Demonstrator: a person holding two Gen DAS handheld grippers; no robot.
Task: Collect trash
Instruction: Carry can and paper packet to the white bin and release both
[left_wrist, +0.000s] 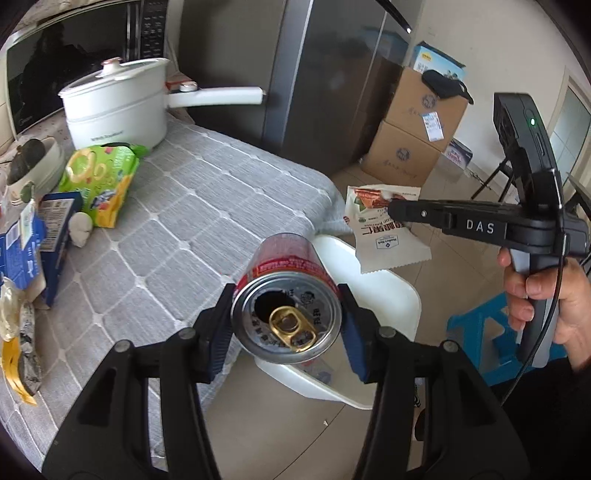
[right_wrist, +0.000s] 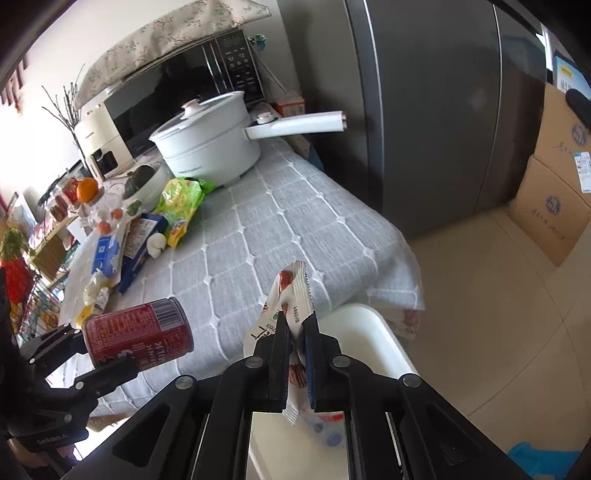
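**A:** ok so the left gripper (left_wrist: 286, 321) has that red milk-drink can (left_wrist: 286, 295) clamped sideways between both pads, open end facing the camera, and the right gripper (right_wrist: 297, 332) is pinched shut on the white snack wrapper (right_wrist: 295, 299). What now?

**B:** Both are hanging off the edge of the grey-clothed table (left_wrist: 207, 206), over the white chair (left_wrist: 384, 295) beside it. I can't see any bin, so I'd keep both grips tight and keep the can level, since dregs could drip from the opening.
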